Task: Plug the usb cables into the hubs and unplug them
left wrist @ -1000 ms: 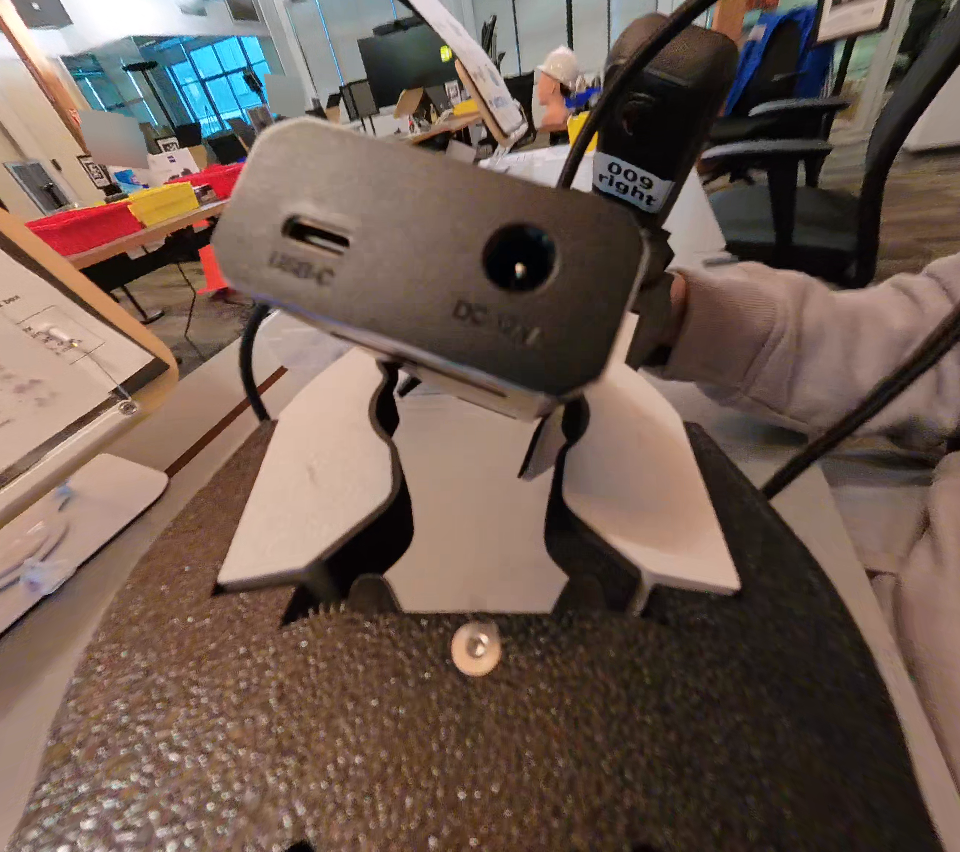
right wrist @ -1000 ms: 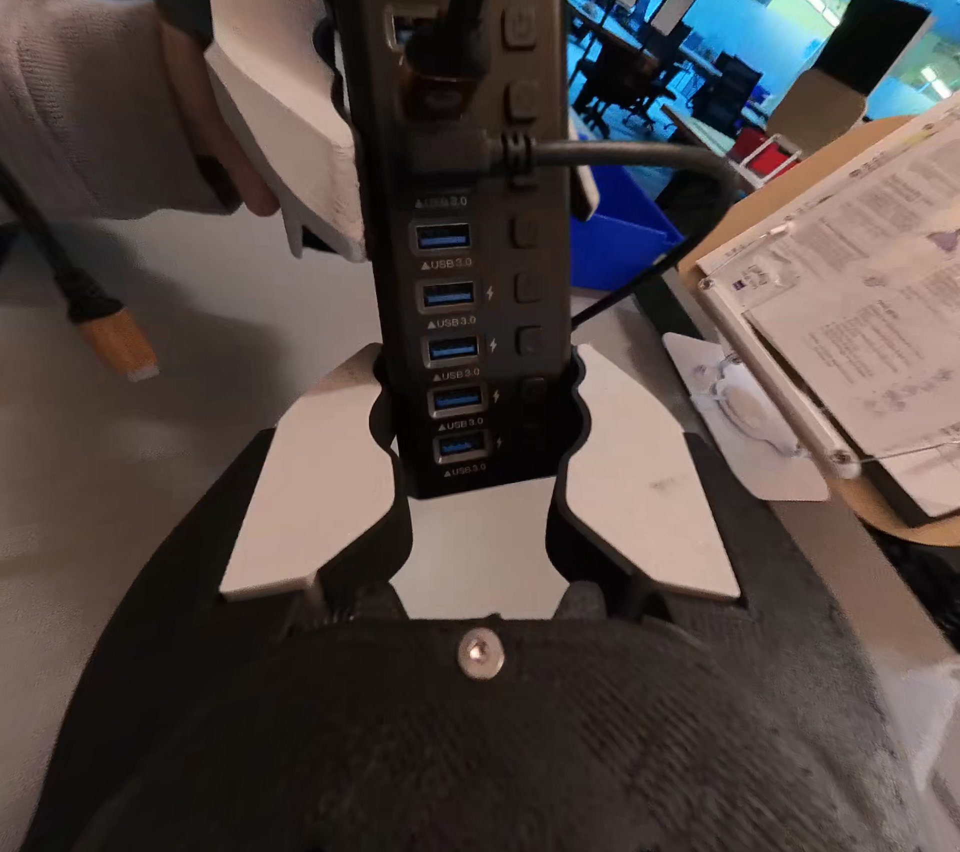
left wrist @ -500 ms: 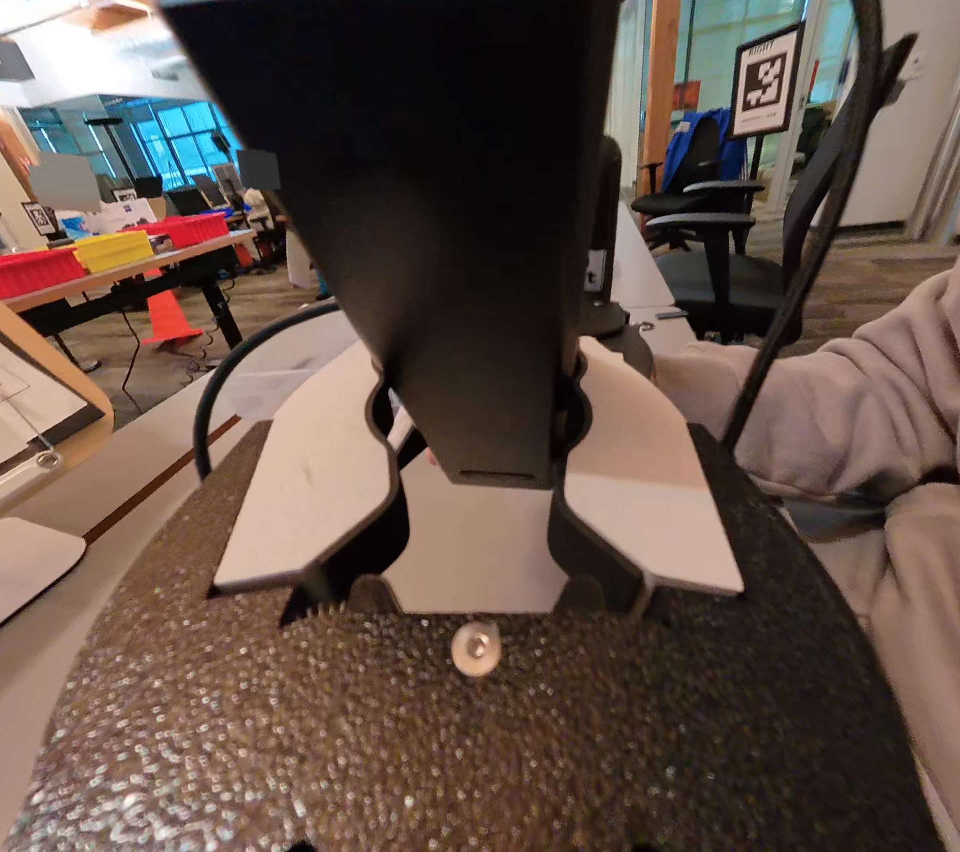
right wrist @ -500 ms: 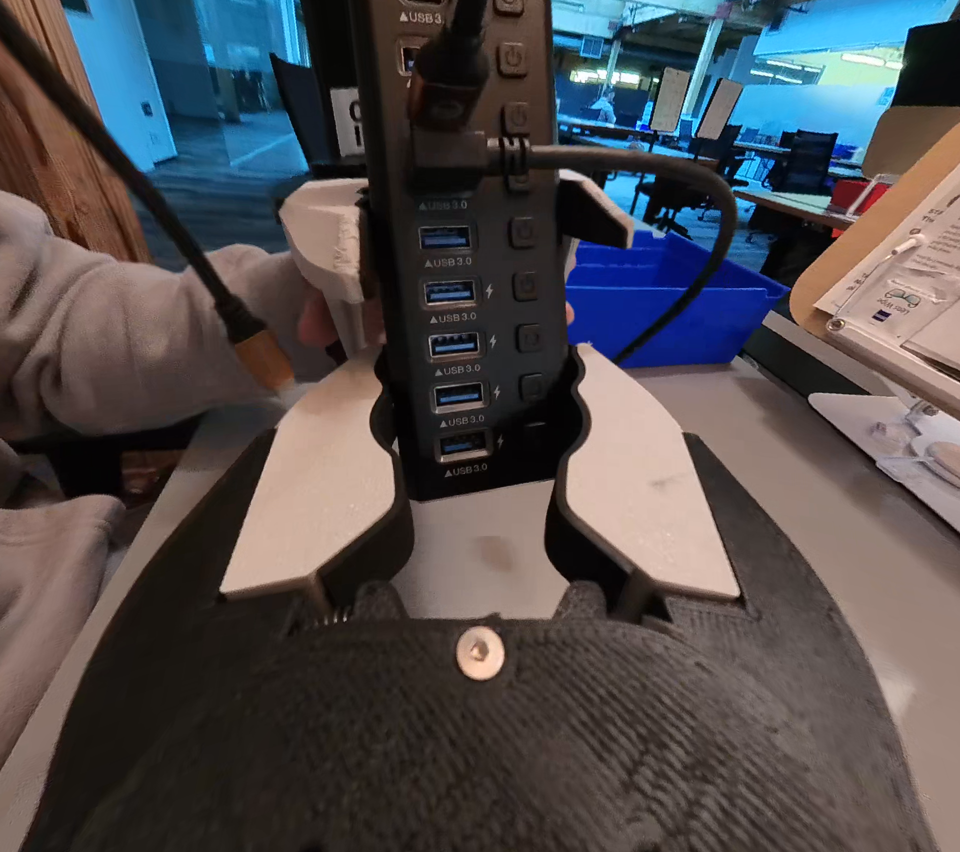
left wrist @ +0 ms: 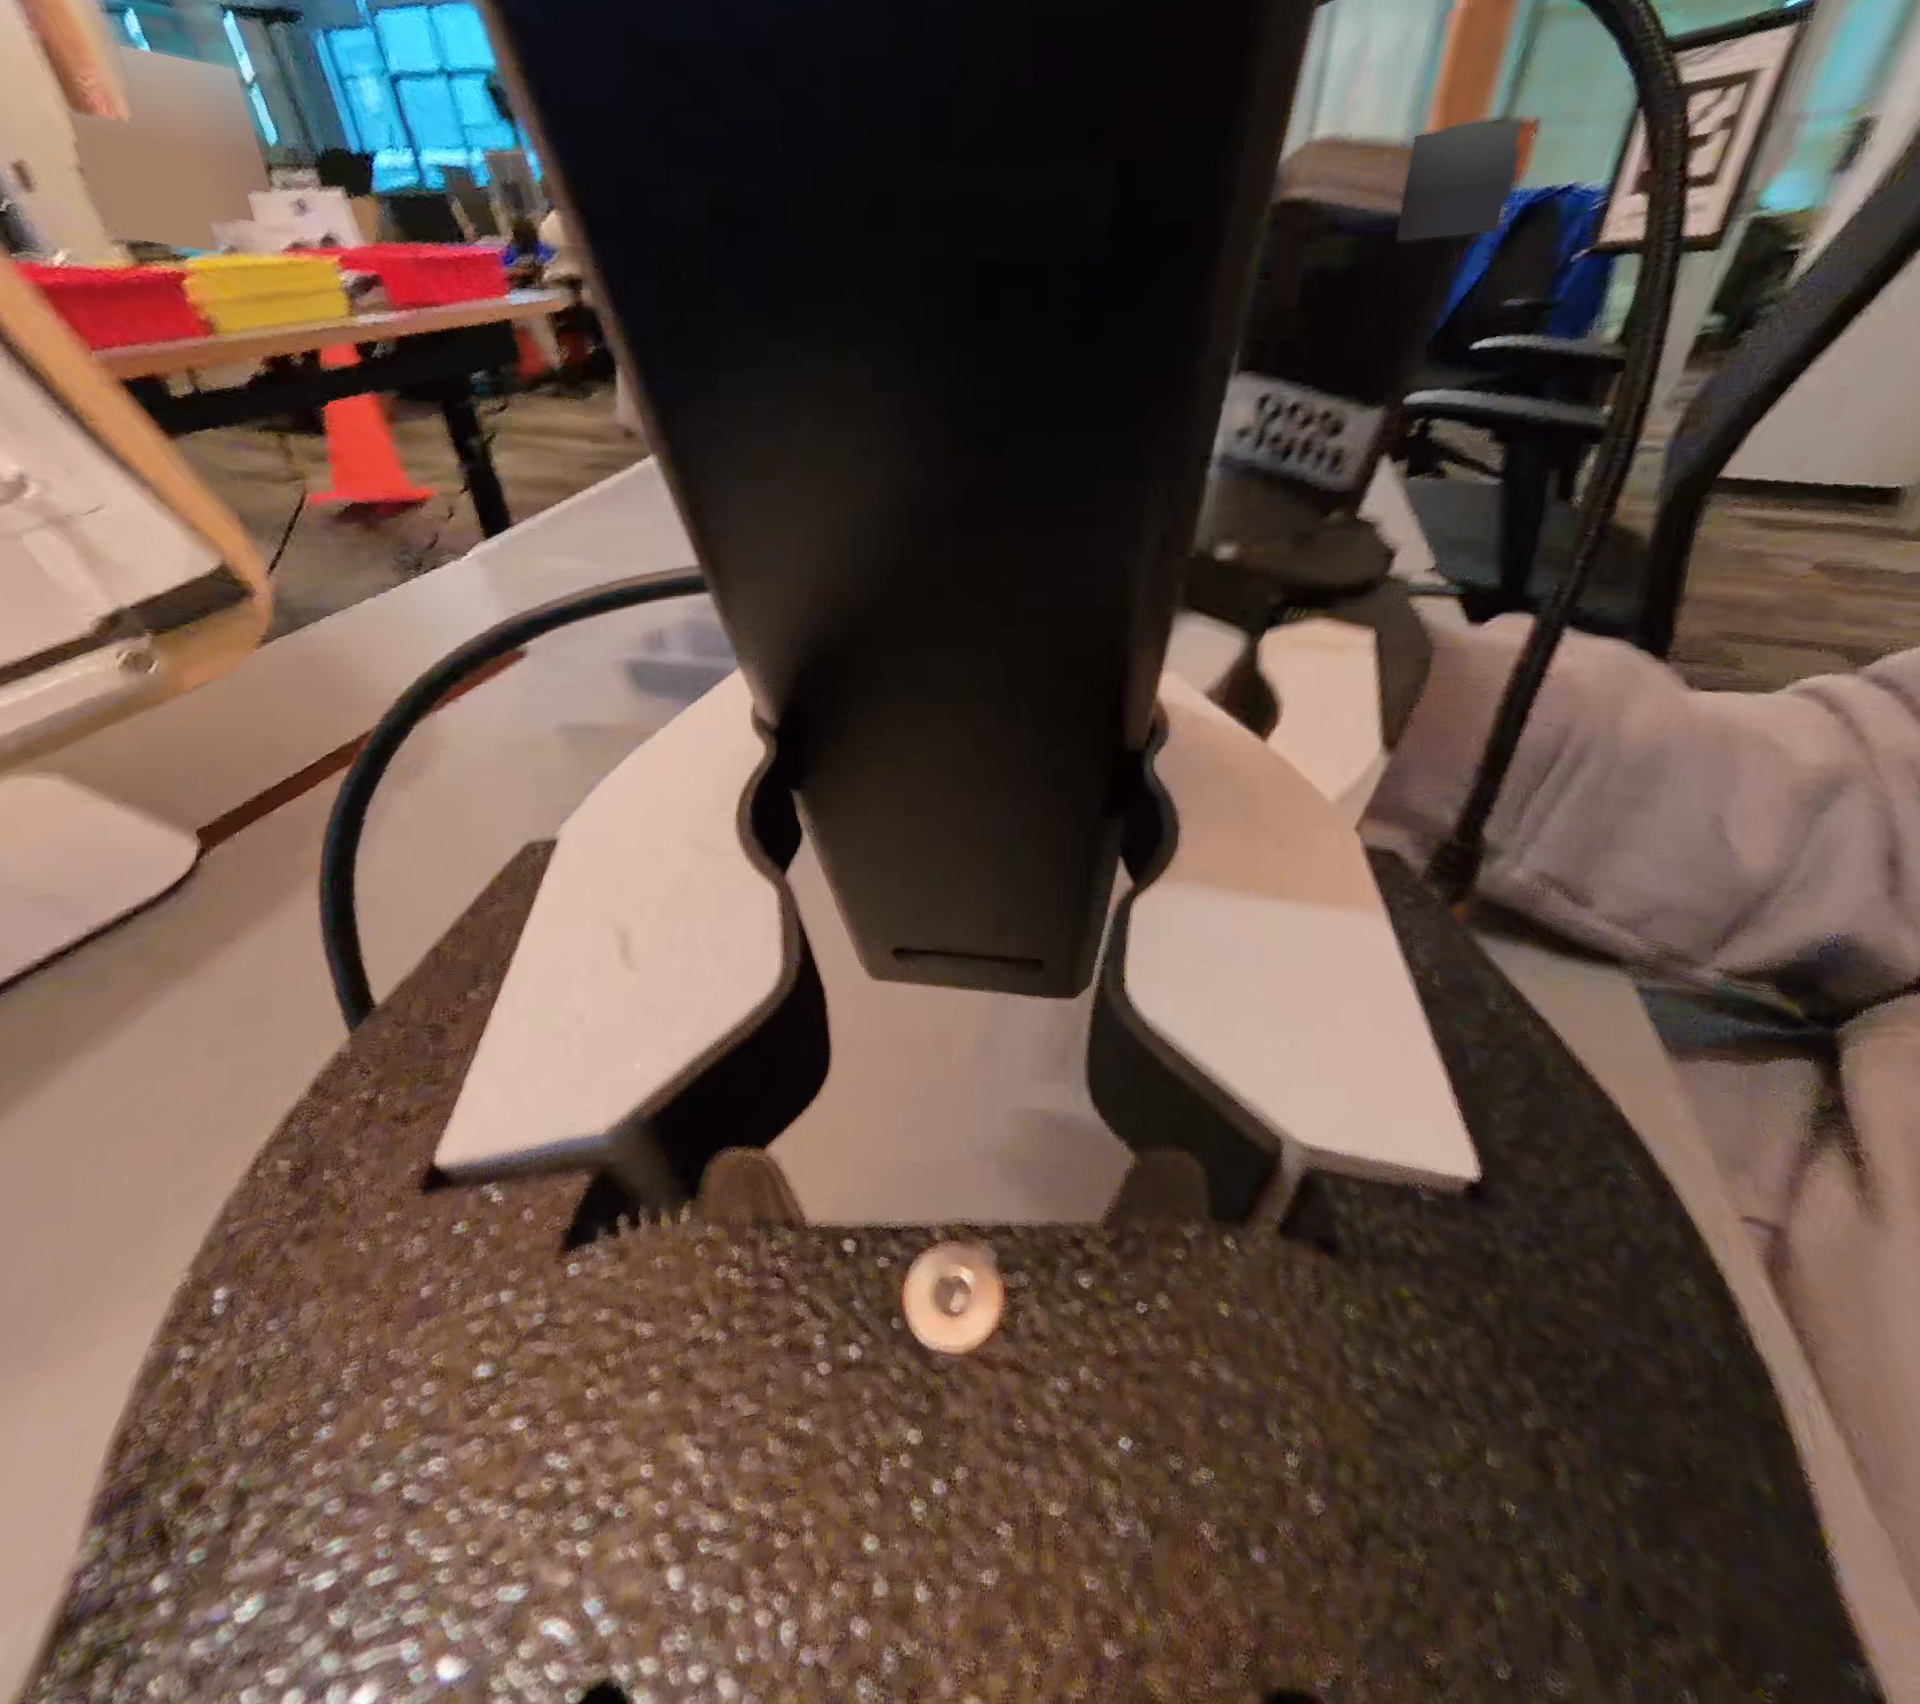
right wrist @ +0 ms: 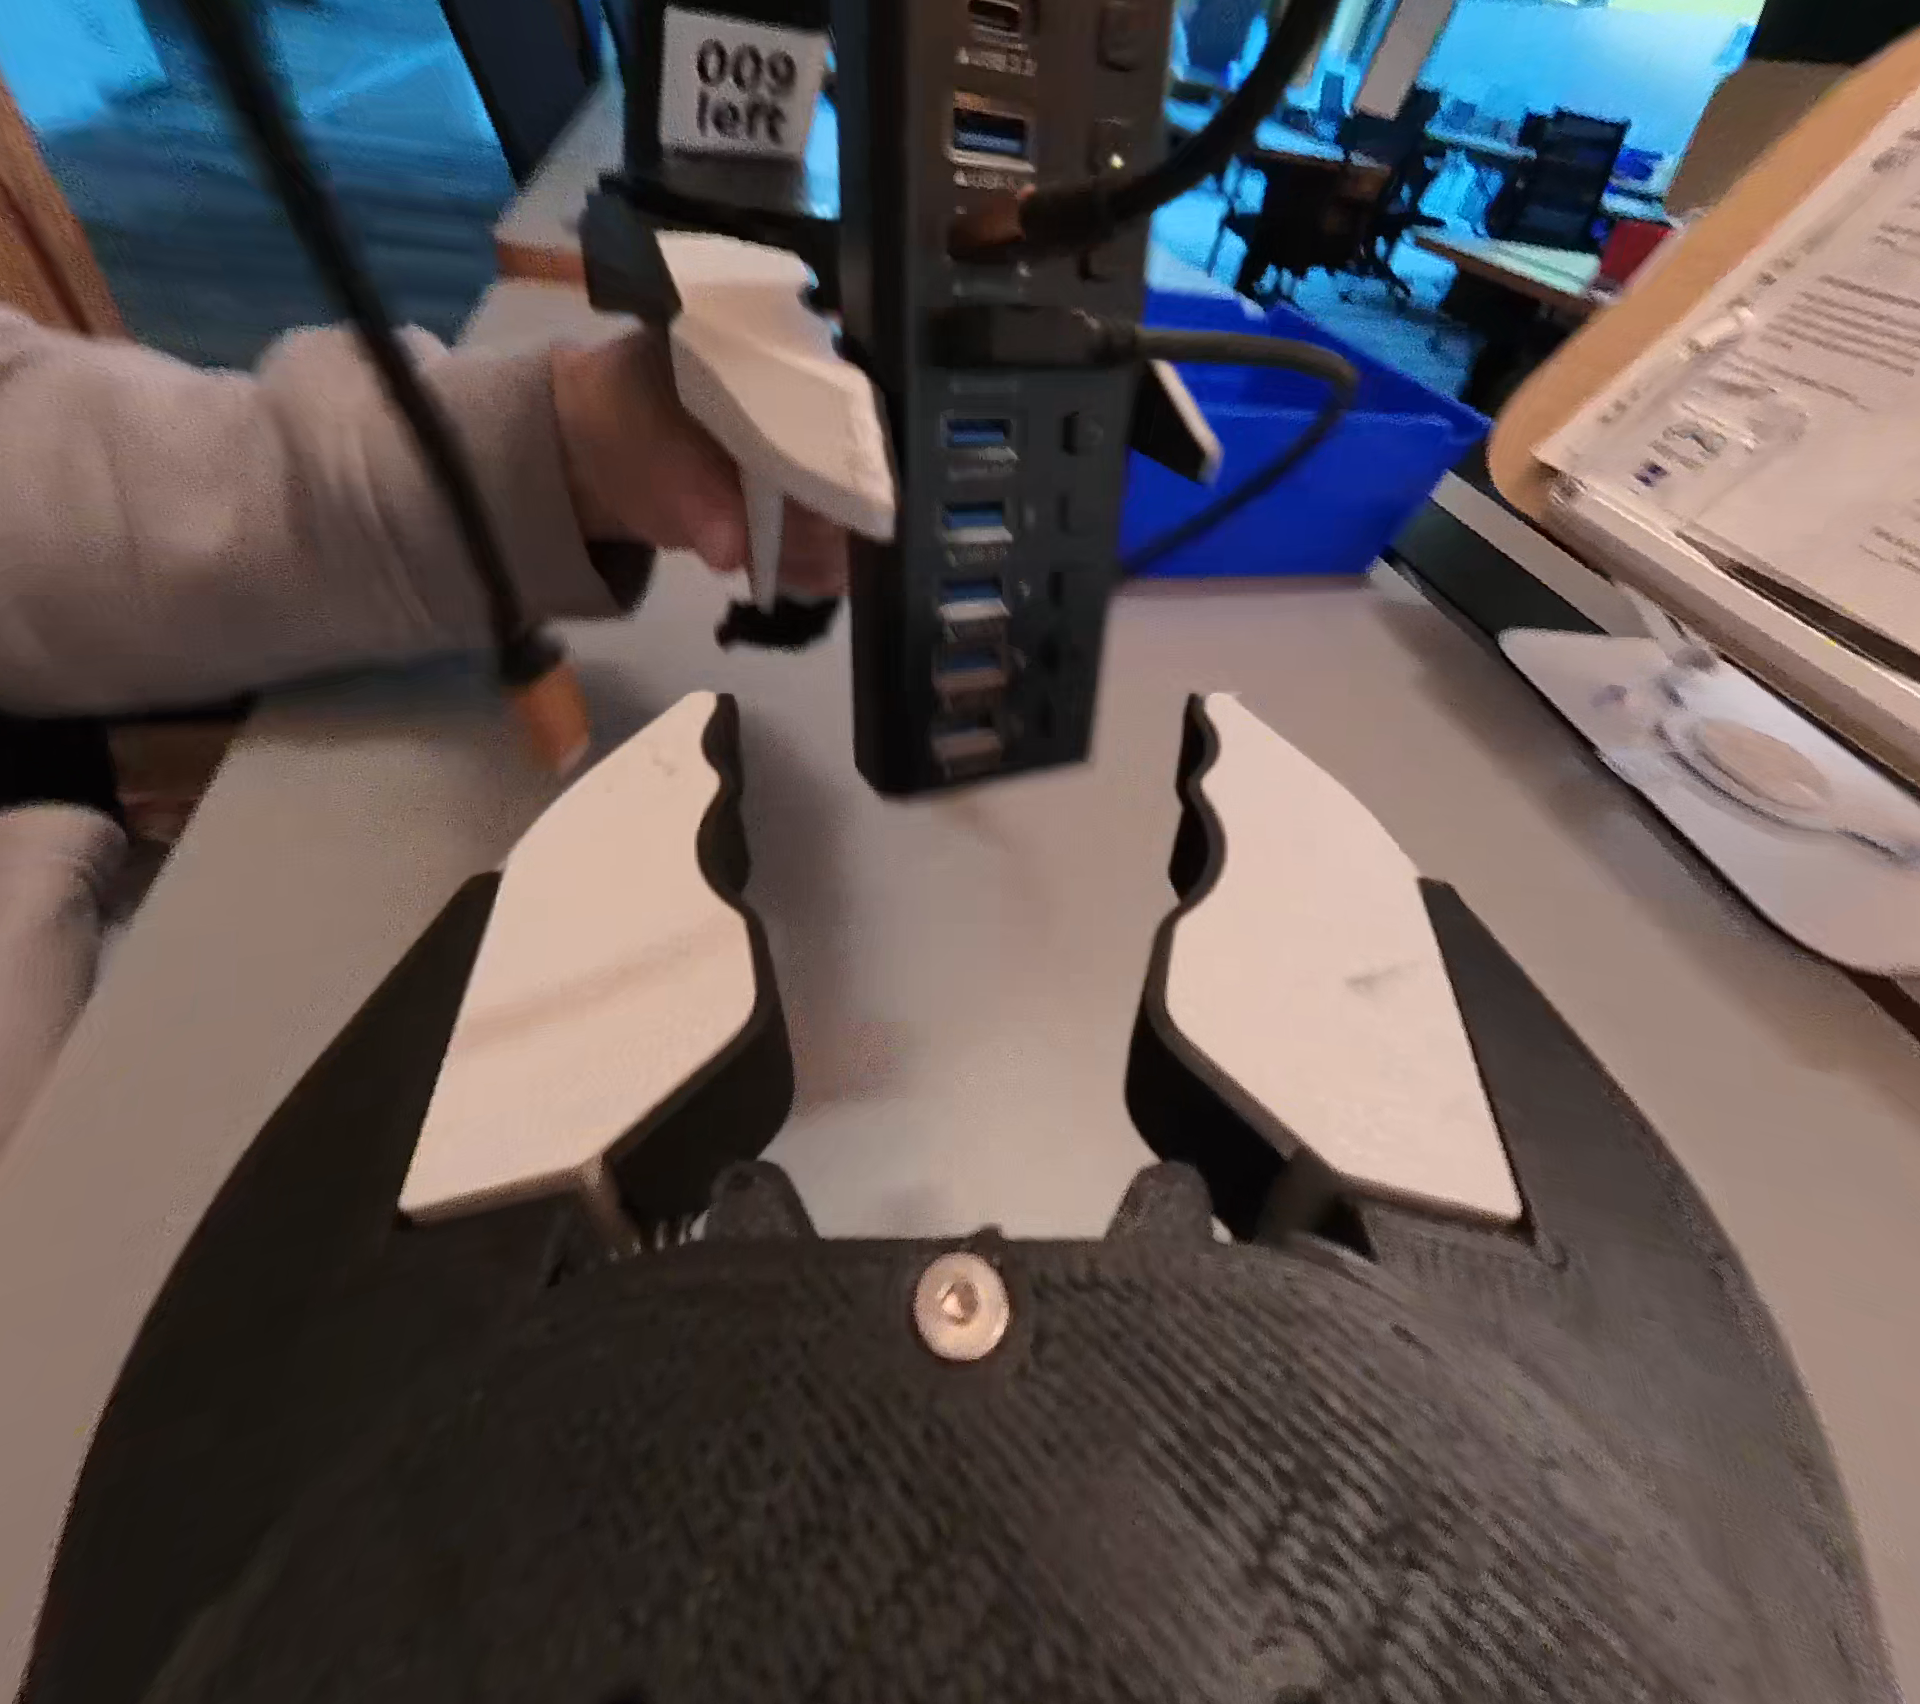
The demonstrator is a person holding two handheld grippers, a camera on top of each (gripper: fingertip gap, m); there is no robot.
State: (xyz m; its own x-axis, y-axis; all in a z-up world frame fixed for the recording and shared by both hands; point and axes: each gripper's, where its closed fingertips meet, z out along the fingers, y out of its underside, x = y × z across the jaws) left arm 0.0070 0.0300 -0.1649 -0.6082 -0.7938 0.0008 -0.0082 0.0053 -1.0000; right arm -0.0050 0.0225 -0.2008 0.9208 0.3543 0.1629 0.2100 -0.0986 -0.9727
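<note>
A long black USB hub stands upright above the table. My left gripper is shut on its sides, and the left wrist view shows only its plain back. My right gripper is open, its jaws on either side of the hub's lower end without touching it. The left gripper's white fingers clamp the hub at mid height. Two black cables are plugged in: a thick one and a thinner one below it. A loose cable with an orange plug hangs at the left.
A blue bin stands behind the hub. A clipboard with papers and a white packet lie at the right. The person's grey sleeve is at the left. An office chair stands beyond the grey table.
My right gripper has opened, let go of the hub's lower end and drawn back a little. The left gripper has swung the hub from end-on to upright and keeps its grip.
</note>
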